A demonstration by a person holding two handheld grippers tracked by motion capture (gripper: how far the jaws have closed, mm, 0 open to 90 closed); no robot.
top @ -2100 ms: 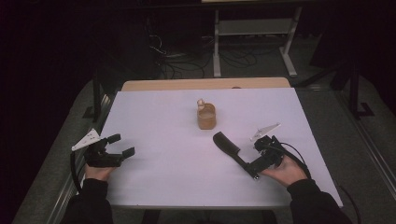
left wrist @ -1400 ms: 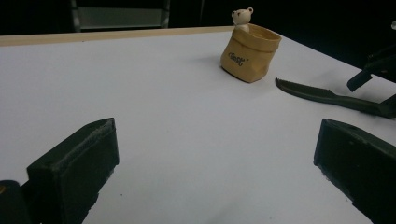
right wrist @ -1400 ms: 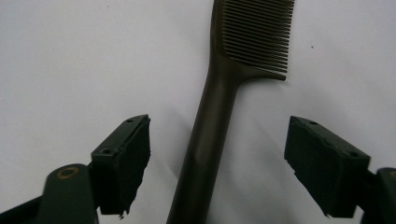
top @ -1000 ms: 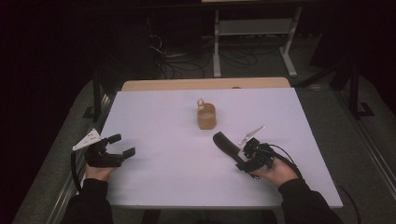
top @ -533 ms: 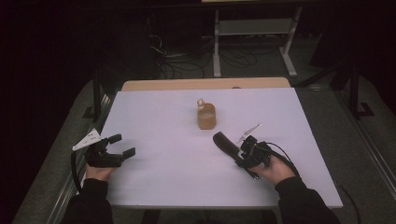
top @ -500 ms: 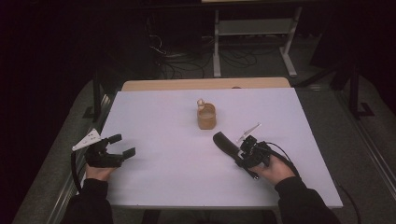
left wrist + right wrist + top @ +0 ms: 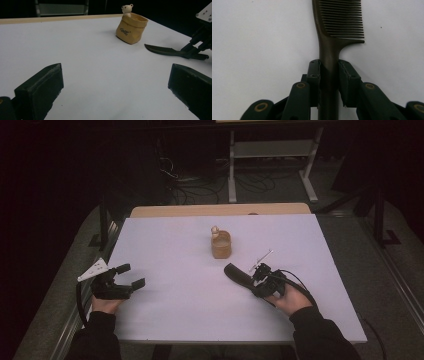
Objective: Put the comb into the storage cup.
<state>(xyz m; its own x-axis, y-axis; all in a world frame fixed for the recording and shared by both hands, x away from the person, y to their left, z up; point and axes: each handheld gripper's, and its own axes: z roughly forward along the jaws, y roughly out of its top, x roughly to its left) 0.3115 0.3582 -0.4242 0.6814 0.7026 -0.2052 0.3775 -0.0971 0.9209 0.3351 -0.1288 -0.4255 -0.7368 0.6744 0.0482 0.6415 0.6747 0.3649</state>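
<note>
Compared with two seconds back, the right gripper [image 7: 259, 279] has slid a bit toward the middle of the table and rolled over, so its grey plate now shows nearly edge-on; the left gripper [image 7: 126, 275] hasn't budged.

So right now the right gripper is clamped on a dark comb [image 7: 332, 37], both jaws pressed against the handle just below where the teeth start. From the right gripper view the teeth stick out to one side and the comb runs straight ahead over the white tabletop [image 7: 257, 37]. Can't tell from that view if the comb is touching the surface or held just above it. From the high view the comb [image 7: 237, 273] points up and left, ending near a little tan pouch [image 7: 221, 245] but not touching it.

That pouch sits upright around the center of the table, slightly toward the far edge, with a tiny cream bear figure [image 7: 127, 9] poking out of the top at its far rim. Some small dark lettering on the front, too tiny to read properly.

Over on the left, the left gripper sits near the table's left edge with its jaws spread wide and nothing between them, well apart from the pouch.
</note>
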